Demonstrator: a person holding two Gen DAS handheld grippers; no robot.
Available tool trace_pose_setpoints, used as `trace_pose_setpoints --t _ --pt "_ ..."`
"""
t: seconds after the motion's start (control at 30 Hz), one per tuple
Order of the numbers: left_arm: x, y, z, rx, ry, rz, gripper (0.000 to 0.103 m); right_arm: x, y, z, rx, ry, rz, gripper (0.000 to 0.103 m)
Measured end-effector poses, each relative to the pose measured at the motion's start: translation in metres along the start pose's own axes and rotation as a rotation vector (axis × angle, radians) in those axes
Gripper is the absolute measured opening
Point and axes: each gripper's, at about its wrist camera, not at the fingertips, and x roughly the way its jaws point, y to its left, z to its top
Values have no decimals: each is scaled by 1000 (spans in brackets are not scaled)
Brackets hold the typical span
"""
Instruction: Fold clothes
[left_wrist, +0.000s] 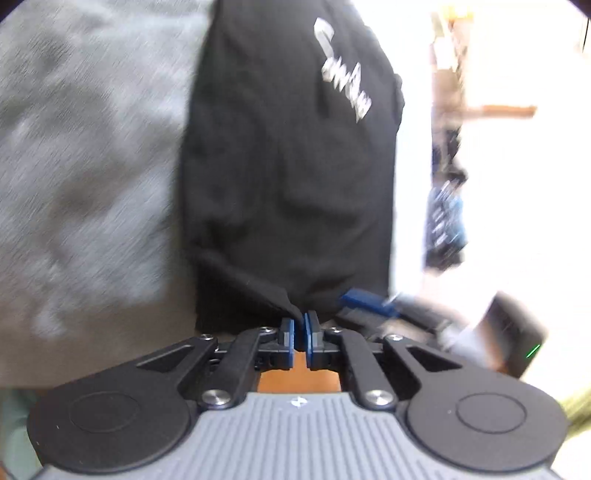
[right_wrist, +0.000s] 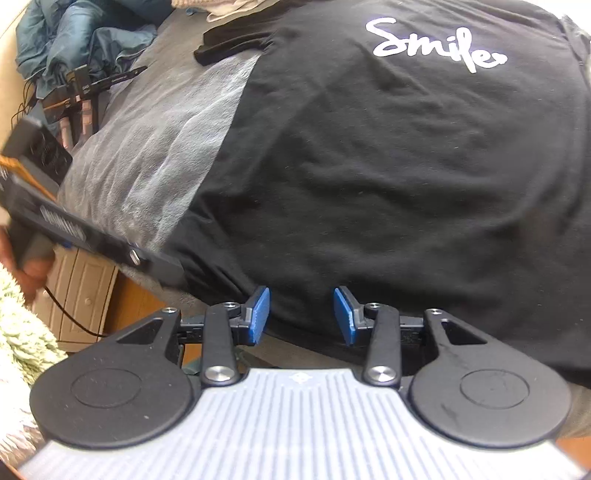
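One black T-shirt (right_wrist: 388, 177); one grey blanket (right_wrist: 147, 155); two claws (left_wrist: 300, 328) (right_wrist: 301, 314).

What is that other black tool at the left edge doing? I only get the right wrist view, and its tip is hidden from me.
Observer: The left gripper is shut, and its blue pads pinch a small fold at the near hem of the black T-shirt.
Operator: Can you see my tool from over there?
Observer: Partly. One blue finger of the right gripper shows at the same hem, just to the right of the left gripper, with a gap between the two.
Operator: Has mine grabbed anything?
Observer: Not that I can see. Its jaws stand open over the hem, and no cloth is caught between them.
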Motion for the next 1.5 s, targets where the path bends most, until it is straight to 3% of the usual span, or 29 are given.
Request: trace_pose_setpoints --t 0.03,0.13,0.23,0.37,0.53,0.73,0.83,0.93,0.97,1.0,1.17,1.23,1.3,1.33,1.4,1.5 --pt "7 -8 30 -28 -32 -36 6 -3 -3 0 0 -17 -8 38" --pt "22 -14 58 -87 -96 -81 6 -11 -16 5 -9 -78 -39 38" --pt "60 -15 63 -125 -117 -64 6 -17 -34 10 7 -141 -80 38" --pt "75 -10 81 -166 -132 -11 6 -24 -53 11 10 -197 -97 38" --pt "65 3 72 -162 -141 28 6 -14 -50 11 -32 -209 28 38" --pt "63 3 71 -168 -156 45 6 21 -21 10 -58 -161 161 38" --pt "62 1 72 -165 -169 39 6 37 -10 7 -62 -123 171 37" --pt "55 1 70 -172 -190 29 6 52 -4 4 -65 -80 147 25" --pt "54 2 70 -175 -197 26 6 49 -4 4 -65 -88 148 9" --pt "53 2 70 -176 -201 23 6 47 -5 5 -64 -96 148 3" --pt "48 7 73 -182 -226 -8 7 14 -9 16 -74 -201 103 0" --pt "46 10 75 -201 -233 -27 14 9 -17 23 -72 -228 67 0" --pt "43 11 76 -213 -243 -36 32 13 -24 29 -78 -233 26 0" --pt "41 10 77 -203 -248 -38 35 18 -27 31 -79 -224 2 0" --pt "35 4 79 -143 -245 -24 41 29 -34 33 -66 -203 -29 0" --pt "32 -13 81 25 -205 51 51 35 -46 36 -37 -179 -77 0"
